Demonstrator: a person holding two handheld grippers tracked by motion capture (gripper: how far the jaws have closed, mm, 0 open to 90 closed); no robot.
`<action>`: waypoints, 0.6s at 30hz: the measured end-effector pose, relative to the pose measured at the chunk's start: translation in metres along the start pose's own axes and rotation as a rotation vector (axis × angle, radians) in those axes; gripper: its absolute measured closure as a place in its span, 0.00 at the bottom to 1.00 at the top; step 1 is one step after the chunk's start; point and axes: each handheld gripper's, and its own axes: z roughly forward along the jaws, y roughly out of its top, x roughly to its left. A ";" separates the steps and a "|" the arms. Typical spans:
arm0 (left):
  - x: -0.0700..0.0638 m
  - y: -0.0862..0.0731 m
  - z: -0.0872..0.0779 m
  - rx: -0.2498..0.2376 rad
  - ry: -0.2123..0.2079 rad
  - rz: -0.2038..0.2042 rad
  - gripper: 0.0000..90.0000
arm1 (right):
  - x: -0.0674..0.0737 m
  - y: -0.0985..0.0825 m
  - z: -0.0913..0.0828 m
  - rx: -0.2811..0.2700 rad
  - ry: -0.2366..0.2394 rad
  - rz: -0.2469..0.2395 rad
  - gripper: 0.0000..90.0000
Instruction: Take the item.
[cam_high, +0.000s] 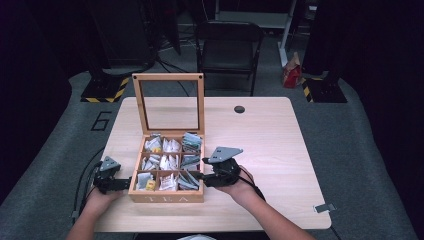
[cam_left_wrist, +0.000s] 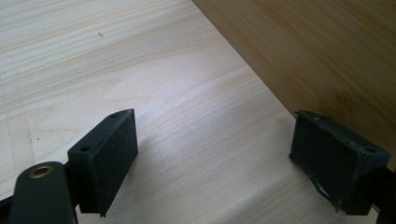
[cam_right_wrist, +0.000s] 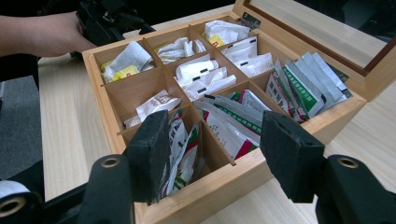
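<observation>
A wooden tea box (cam_high: 167, 198) marked TEA stands on the table with its glass lid (cam_high: 168, 102) upright. Its compartments hold several tea packets (cam_right_wrist: 208, 77). My right gripper (cam_high: 201, 175) reaches over the box's right wall. In the right gripper view my right gripper (cam_right_wrist: 219, 154) is open. Green and red packets (cam_right_wrist: 233, 123) and a divider lie between the jaws, and the pads touch none of them. My left gripper (cam_high: 124, 183) rests at the box's left side. In the left gripper view my left gripper (cam_left_wrist: 215, 158) is open over bare table, one jaw close beside the box wall (cam_left_wrist: 327, 56).
A round cable hole (cam_high: 239, 109) sits in the tabletop (cam_high: 260, 145) behind the box. A black folding chair (cam_high: 229, 47) stands beyond the far edge, with a red bag (cam_high: 291, 75) on the floor to its right. The person's other hand (cam_right_wrist: 51, 32) holds the far gripper.
</observation>
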 end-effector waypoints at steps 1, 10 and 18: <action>0.000 0.000 0.000 0.000 0.000 0.000 0.16 | 0.001 0.000 0.001 0.001 -0.004 -0.001 0.48; 0.000 0.000 0.000 0.000 0.000 -0.001 0.16 | 0.002 -0.006 0.014 0.022 0.015 0.003 0.54; 0.000 0.000 0.000 0.000 0.000 0.000 0.16 | 0.005 -0.008 0.023 0.041 0.033 -0.005 0.60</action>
